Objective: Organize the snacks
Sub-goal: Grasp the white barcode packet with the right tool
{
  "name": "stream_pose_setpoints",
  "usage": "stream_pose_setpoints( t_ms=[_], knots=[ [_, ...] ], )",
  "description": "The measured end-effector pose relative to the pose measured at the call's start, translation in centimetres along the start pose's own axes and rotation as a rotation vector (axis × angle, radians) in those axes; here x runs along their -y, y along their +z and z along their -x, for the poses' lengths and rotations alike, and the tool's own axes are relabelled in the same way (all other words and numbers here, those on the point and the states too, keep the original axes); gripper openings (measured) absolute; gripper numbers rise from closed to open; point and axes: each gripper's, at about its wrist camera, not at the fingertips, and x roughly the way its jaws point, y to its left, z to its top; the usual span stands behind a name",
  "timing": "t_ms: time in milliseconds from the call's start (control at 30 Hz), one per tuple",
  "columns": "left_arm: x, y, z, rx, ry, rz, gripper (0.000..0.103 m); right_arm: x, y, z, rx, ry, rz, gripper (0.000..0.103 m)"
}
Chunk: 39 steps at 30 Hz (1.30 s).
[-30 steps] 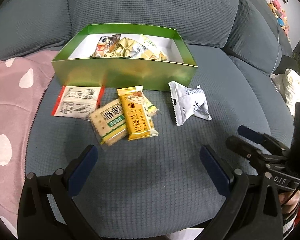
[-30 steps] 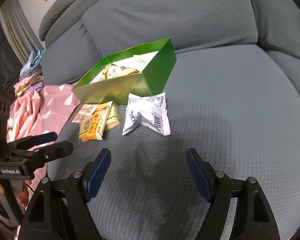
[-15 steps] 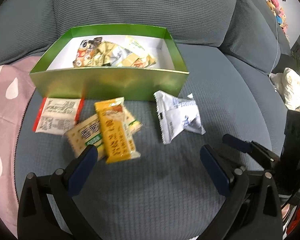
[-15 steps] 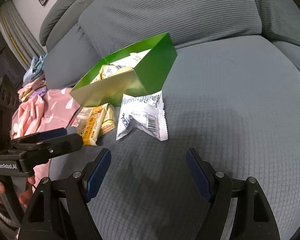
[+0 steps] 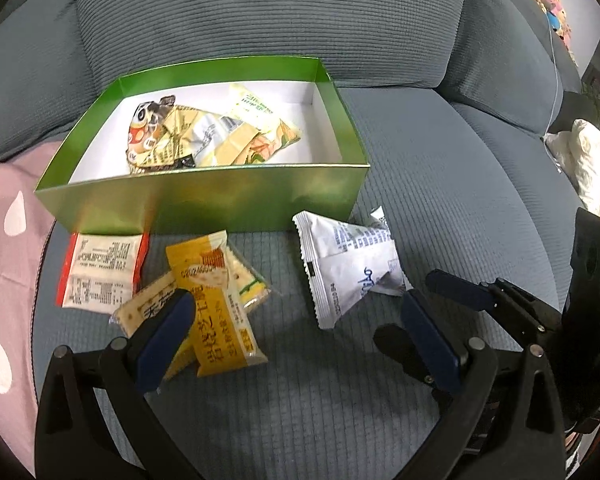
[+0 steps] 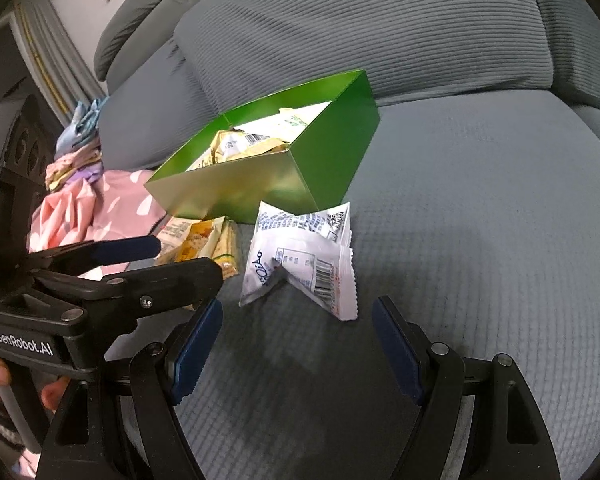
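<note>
left gripper: jaws spread, nothing held, over the yellow packet
right gripper: jaws apart, empty, just short of the white packet
green box: partly filled, loose snacks lying in front
risk: overlapping packets could get pinched together, or the grippers bumped since they're crowded

both grippers nearer the loose snack packets

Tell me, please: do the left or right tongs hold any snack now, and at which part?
Nothing is held. The left tongs and the right tongs both stand open above the sofa seat, pads touching no packet.
</note>
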Motion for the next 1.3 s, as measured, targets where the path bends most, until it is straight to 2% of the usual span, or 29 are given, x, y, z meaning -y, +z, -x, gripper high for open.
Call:
stream_pose_setpoints(
  t_ms=[500,600,667,700,733,800,967,1133,1300],
  knots=[
    [1.7,1.5,-3.4,-0.054,-0.093,-0.04,0.1,0.2,0.8,-1.8,-0.008,0.049,0.03,0.078],
    [1.9,1.7,-3.9,-0.062,-0.105,-0.047,0.093,0.1,1.0,-2.2,-0.01,0.047,0.04,0.078],
    [2.1,1.8,-4.2,-0.065,-0.111,-0.055,0.092,0.1,1.0,-2.4,-0.005,0.053,0.043,0.078],
    [2.2,1.8,-4.4,-0.064,-0.114,-0.057,0.088,0.1,1.1,-2.4,-0.004,0.057,0.042,0.077],
    [2.3,1.8,-4.5,-0.066,-0.122,-0.054,0.078,0.1,1.1,-2.6,-0.003,0.06,0.042,0.077],
    [2.3,1.9,-4.8,-0.07,-0.13,-0.047,0.07,0.1,1.2,-2.8,-0.003,0.065,0.045,0.072],
    [2.2,2.1,-5.4,-0.07,-0.123,-0.035,0.065,0.4,1.2,-2.9,-0.003,0.084,0.032,0.061],
    [2.3,2.2,-5.3,-0.058,-0.121,-0.031,0.056,0.1,1.1,-3.1,-0.007,0.096,0.043,0.055],
    [1.8,1.9,-4.9,-0.053,-0.115,-0.022,0.054,-0.7,0.9,-3.3,-0.005,0.099,0.062,0.05]
  ],
)
